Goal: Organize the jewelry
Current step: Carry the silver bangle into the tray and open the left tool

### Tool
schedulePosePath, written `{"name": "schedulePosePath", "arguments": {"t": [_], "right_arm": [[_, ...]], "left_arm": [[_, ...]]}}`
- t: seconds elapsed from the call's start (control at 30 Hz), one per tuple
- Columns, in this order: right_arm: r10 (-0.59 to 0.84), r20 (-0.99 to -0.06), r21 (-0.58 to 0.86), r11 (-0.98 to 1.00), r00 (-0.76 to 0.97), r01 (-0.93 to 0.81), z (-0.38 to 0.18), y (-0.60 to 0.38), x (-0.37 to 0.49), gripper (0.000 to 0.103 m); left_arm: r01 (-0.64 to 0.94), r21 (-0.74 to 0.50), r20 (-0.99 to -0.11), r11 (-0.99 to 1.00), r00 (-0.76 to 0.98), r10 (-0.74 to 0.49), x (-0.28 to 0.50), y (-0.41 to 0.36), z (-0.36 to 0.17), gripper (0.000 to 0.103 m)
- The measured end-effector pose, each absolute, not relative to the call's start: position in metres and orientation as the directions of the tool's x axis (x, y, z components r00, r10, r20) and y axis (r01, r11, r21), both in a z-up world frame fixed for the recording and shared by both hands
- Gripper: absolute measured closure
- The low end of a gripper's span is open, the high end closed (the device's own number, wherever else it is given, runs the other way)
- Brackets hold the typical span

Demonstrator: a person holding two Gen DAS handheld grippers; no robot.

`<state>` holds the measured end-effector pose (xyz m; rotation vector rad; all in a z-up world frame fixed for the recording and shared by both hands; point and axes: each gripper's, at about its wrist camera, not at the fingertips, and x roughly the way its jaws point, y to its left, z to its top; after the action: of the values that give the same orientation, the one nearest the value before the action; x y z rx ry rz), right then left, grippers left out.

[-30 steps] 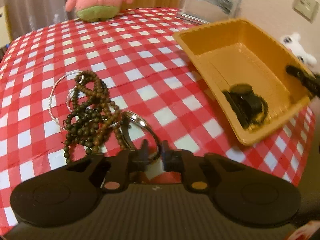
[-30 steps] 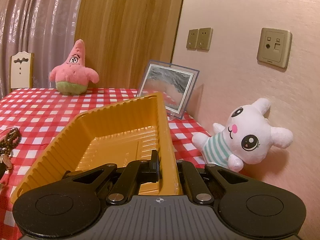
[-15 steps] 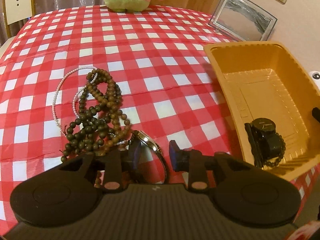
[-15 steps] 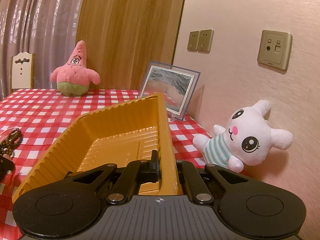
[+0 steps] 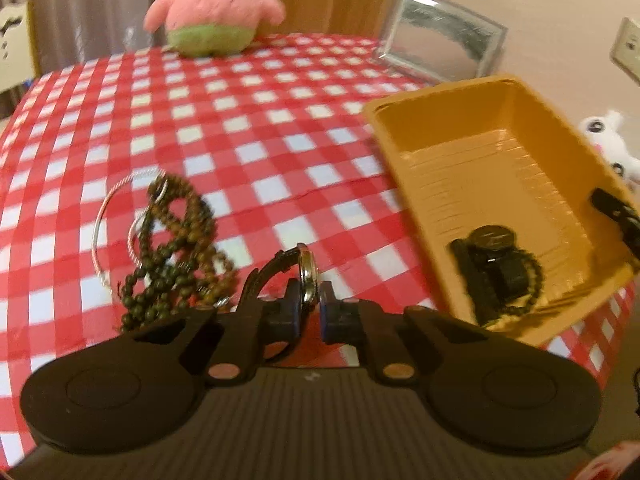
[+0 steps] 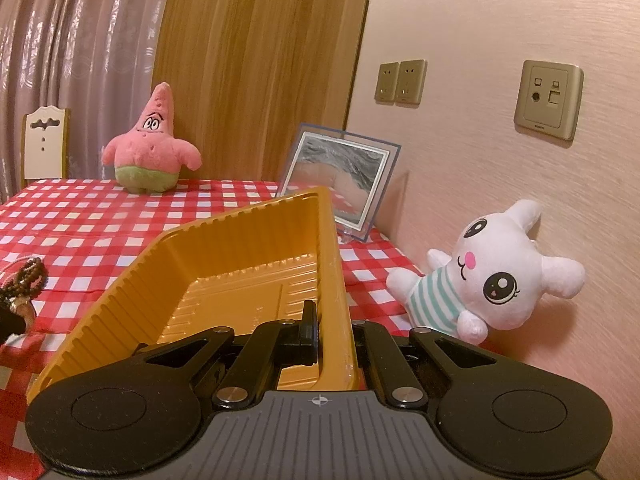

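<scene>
My left gripper [image 5: 309,309] is shut on a silver-cased watch [image 5: 307,270] with a dark strap and holds it above the checked cloth. To its left lie brown bead strings [image 5: 176,248] and a thin pearl chain [image 5: 102,216]. An orange tray [image 5: 496,152] stands to the right; a black watch and a dark bead bracelet [image 5: 496,272] lie in its near corner. My right gripper [image 6: 330,326] is shut on the tray's right wall [image 6: 334,280]. The beads also show in the right wrist view [image 6: 28,276].
A pink star plush [image 5: 212,8] sits at the table's far edge and a framed picture [image 5: 440,36] leans at the back right. A white bunny plush [image 6: 496,268] lies against the wall right of the tray. A chair [image 6: 44,144] stands beyond the table.
My left gripper closed on the silver watch and lifted it off the cloth. The view swung a little to the right. The right gripper stayed clamped on the tray wall.
</scene>
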<state>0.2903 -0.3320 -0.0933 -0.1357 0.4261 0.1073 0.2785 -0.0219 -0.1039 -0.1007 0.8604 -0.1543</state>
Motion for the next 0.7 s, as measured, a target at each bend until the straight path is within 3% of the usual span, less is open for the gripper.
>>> {"name": "schedulePosePath", "arguments": {"t": [0.37, 0.7], "right_arm": [[0.078, -0.41, -0.111, 0.985, 0.909, -0.134, -0.09, -0.325, 0.286, 0.099], [0.077, -0.407, -0.114, 0.984, 0.91, -0.134, -0.088, -0.322, 0.285, 0.099]], "left_arm": [[0.265, -0.247, -0.658, 0.932, 0.66, -0.362, 0.273, -0.053, -0.063, 0.095], [0.395, -0.328, -0.62, 0.858, 0.595, -0.511, 0.281, -0.09, -0.062, 0.095]]}}
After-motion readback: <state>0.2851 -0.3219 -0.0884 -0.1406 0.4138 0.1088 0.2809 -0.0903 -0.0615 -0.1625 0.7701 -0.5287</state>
